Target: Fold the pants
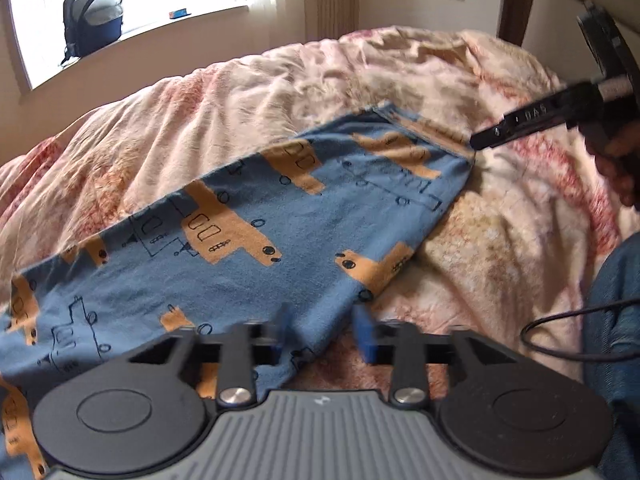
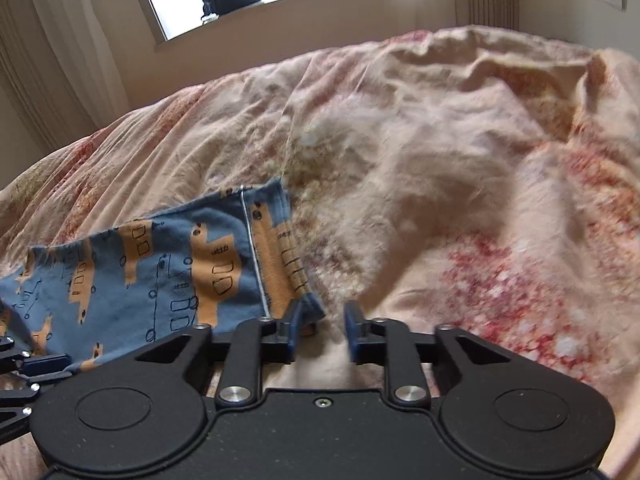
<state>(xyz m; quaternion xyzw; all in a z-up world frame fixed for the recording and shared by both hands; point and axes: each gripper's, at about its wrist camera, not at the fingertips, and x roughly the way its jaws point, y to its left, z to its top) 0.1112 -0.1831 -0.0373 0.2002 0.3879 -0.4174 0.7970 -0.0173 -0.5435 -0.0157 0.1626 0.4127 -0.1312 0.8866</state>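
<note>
Blue pants [image 1: 240,248] with orange shapes and black line drawings lie flat on the bed. My left gripper [image 1: 326,332] is open at their near edge, with the cloth edge between its blue fingers. My right gripper [image 2: 322,328] is open at the waistband corner [image 2: 292,264], its left finger touching the cloth. In the left wrist view the right gripper [image 1: 480,142] shows at the far waistband corner. In the right wrist view the left gripper [image 2: 36,364] shows at the bottom left on the pants [image 2: 120,280].
The bed is covered by a rumpled pink and cream floral quilt [image 1: 500,220]. A dark backpack [image 1: 94,18] stands on the window sill behind. A black cable [image 1: 568,332] hangs at the right beside a denim leg.
</note>
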